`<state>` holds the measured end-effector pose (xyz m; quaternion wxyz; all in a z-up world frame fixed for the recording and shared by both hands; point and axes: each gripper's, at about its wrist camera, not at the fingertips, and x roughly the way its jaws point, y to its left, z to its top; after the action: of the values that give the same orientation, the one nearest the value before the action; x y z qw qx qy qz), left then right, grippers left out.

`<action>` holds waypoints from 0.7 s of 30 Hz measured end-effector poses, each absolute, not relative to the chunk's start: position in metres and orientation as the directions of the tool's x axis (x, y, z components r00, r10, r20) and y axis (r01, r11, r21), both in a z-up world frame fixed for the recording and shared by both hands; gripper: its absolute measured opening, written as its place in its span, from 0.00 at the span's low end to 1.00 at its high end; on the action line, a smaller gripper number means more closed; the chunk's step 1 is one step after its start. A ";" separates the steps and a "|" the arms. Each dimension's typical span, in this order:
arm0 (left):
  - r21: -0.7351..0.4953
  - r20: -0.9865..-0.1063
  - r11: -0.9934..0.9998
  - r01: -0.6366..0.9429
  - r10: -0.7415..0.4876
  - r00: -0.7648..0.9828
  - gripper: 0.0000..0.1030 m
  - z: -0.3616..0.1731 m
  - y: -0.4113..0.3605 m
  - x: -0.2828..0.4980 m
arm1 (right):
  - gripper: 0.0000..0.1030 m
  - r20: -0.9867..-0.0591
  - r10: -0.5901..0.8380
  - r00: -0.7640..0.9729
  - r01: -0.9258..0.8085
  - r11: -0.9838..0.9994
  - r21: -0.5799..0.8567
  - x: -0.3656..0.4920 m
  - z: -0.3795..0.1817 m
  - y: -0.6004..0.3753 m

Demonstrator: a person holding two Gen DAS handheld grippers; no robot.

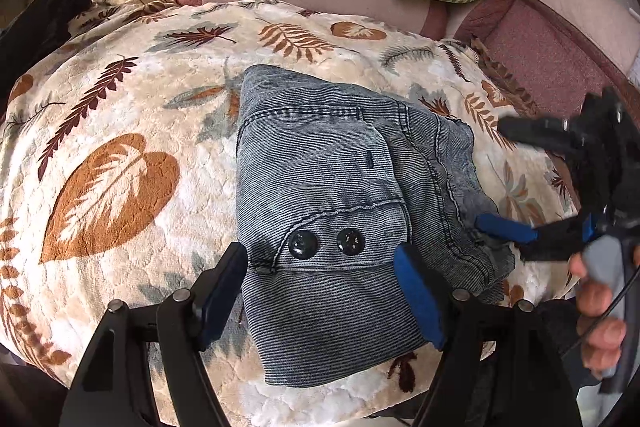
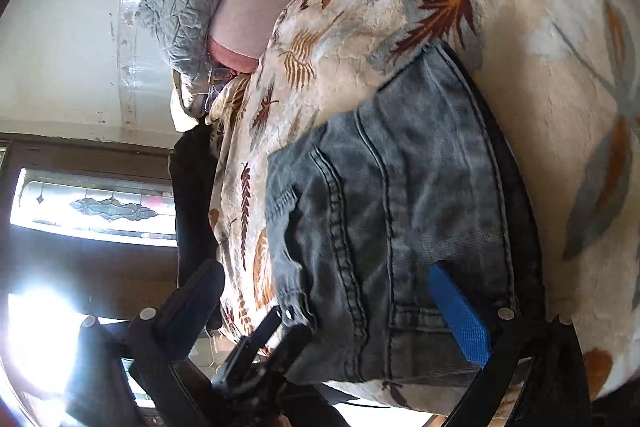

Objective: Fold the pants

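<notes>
Folded jeans lying on a leaf-print blanket, left tongs spread wide – one finger at each side of the near end, right tongs also spread, over the right edge – pinching nothing.

I see the pants: faded blue-grey ribbed denim, folded into a compact, roughly rectangular bundle w/ layers stacked. Two dark buttons sit side by side on the top flap, dark stitched seams run along the right edge. Bundle lies flat, mid leaf-print blanket on the bed.
</notes>
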<state>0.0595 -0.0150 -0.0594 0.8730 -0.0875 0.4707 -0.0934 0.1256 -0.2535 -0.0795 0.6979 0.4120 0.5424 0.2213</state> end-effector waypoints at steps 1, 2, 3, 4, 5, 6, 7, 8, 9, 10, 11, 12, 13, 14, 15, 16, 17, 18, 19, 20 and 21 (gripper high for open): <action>-0.244 -0.804 0.967 0.076 -0.245 0.542 0.74 -0.058 -0.014 0.059 | 1.00 -0.582 0.755 0.302 0.130 0.573 0.809 0.122 -0.089 -0.251; -0.250 -0.800 0.966 0.072 -0.248 0.547 0.74 -0.056 -0.013 0.058 | 0.99 -0.571 0.759 0.312 0.116 0.567 0.816 0.119 -0.095 -0.252; -0.256 -0.792 0.964 0.069 -0.251 0.556 0.74 -0.052 -0.011 0.057 | 0.99 -0.559 0.760 0.332 0.116 0.555 0.824 0.117 -0.095 -0.255; -0.265 -0.780 0.962 0.061 -0.251 0.574 0.74 -0.048 -0.009 0.055 | 1.00 -0.565 0.759 0.325 0.128 0.557 0.821 0.118 -0.091 -0.255; -0.277 -0.764 0.960 0.047 -0.249 0.595 0.74 -0.043 -0.005 0.053 | 1.00 -0.589 0.750 0.301 0.139 0.577 0.805 0.122 -0.086 -0.253; -0.290 -0.751 0.956 0.036 -0.251 0.611 0.74 -0.041 -0.002 0.052 | 1.00 -0.610 0.737 0.292 0.134 0.600 0.789 0.126 -0.078 -0.252; -0.302 -0.744 0.953 0.035 -0.259 0.616 0.74 -0.040 0.000 0.053 | 1.00 -0.617 0.728 0.300 0.106 0.617 0.779 0.130 -0.067 -0.249; -0.306 -0.748 0.951 0.039 -0.266 0.608 0.74 -0.044 -0.001 0.055 | 1.00 -0.619 0.722 0.308 0.065 0.634 0.771 0.136 -0.053 -0.246; -0.299 -0.767 0.954 0.041 -0.265 0.584 0.74 -0.052 -0.004 0.058 | 1.00 -0.627 0.715 0.309 0.024 0.653 0.757 0.144 -0.038 -0.240; -0.284 -0.795 0.957 0.052 -0.266 0.546 0.74 -0.062 -0.011 0.060 | 1.00 -0.637 0.707 0.307 -0.015 0.673 0.740 0.153 -0.023 -0.232; -0.268 -0.818 0.960 0.076 -0.268 0.508 0.74 -0.073 -0.019 0.062 | 1.00 -0.648 0.698 0.304 -0.057 0.693 0.719 0.165 -0.009 -0.222; -0.236 -0.820 0.968 0.083 -0.244 0.518 0.74 -0.078 -0.024 0.059 | 1.00 -0.663 0.687 0.298 -0.101 0.713 0.694 0.178 0.004 -0.210; -0.210 -0.806 0.974 0.090 -0.224 0.548 0.75 -0.078 -0.027 0.055 | 1.00 -0.685 0.671 0.283 -0.144 0.736 0.661 0.193 0.014 -0.195; -0.199 -0.804 0.975 0.093 -0.217 0.554 0.75 -0.078 -0.029 0.054 | 1.00 -0.717 0.649 0.254 -0.183 0.761 0.623 0.208 0.020 -0.177; -0.203 -0.804 0.975 0.091 -0.219 0.552 0.75 -0.078 -0.029 0.055 | 1.00 -0.756 0.614 0.228 -0.223 0.789 0.573 0.224 0.023 -0.157; -0.216 -0.804 0.972 0.087 -0.228 0.549 0.75 -0.078 -0.027 0.056 | 1.00 -0.800 0.564 0.205 -0.261 0.819 0.511 0.238 0.024 -0.135; -0.228 -0.803 0.970 0.086 -0.237 0.546 0.75 -0.079 -0.026 0.057 | 1.00 -0.841 0.513 0.172 -0.302 0.840 0.451 0.250 0.019 -0.115; -0.229 -0.801 0.969 0.091 -0.240 0.548 0.76 -0.079 -0.025 0.057 | 1.00 -0.877 0.456 0.148 -0.350 0.854 0.385 0.262 0.014 -0.092; -0.224 -0.800 0.970 0.096 -0.239 0.551 0.76 -0.080 -0.025 0.057 | 0.99 -0.912 0.387 0.139 -0.390 0.867 0.308 0.270 0.006 -0.073; -0.218 -0.798 0.971 0.099 -0.235 0.555 0.76 -0.081 -0.025 0.056 | 0.99 -0.941 0.313 0.127 -0.429 0.873 0.233 0.278 -0.002 -0.050; -0.212 -0.795 0.972 0.100 -0.231 0.560 0.76 -0.081 -0.026 0.055 | 0.97 -0.961 0.254 0.108 -0.467 0.867 0.176 0.284 -0.013 -0.032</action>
<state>0.0555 -0.0260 -0.0810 0.8804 -0.0716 0.4593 -0.0939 0.2843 -0.0320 -0.0130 0.7393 -0.0857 0.6219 0.2436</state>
